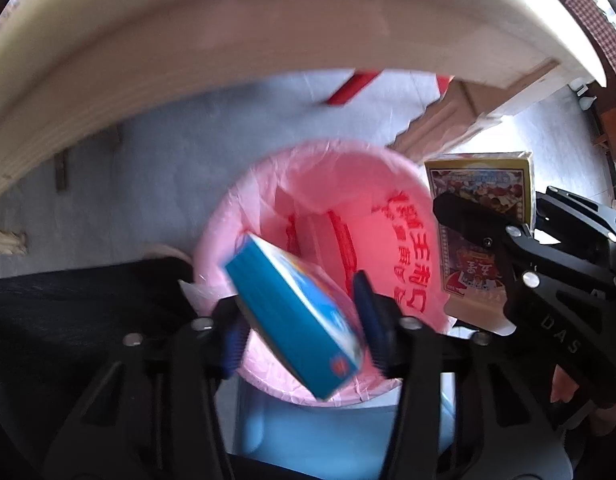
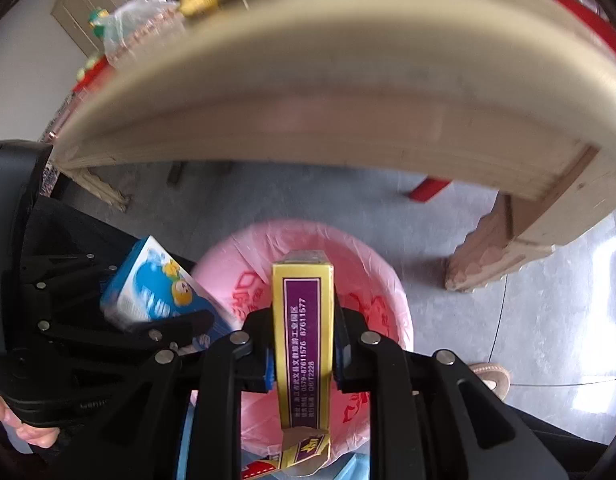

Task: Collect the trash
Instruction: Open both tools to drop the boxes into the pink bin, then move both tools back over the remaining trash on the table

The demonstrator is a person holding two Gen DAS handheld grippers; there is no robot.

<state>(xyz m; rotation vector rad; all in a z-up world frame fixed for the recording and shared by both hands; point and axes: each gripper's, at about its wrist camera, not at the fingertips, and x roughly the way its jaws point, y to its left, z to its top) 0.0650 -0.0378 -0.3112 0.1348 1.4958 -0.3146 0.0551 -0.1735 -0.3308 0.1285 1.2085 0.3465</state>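
Observation:
A bin lined with a pink plastic bag stands on the floor below both grippers; it also shows in the right wrist view. My left gripper is over it, and a blue box sits tilted and blurred between its fingers. The jaws look spread a little wider than the box, so I cannot tell whether they grip it. The blue box also shows in the right wrist view. My right gripper is shut on a yellow card box, held above the bin; the box shows in the left wrist view.
A wooden table edge arches just above and beyond the bin, with a carved leg to the right. Bottles and bags lie on the table top. A blue stool or base is under the bin. A shoe is at the right.

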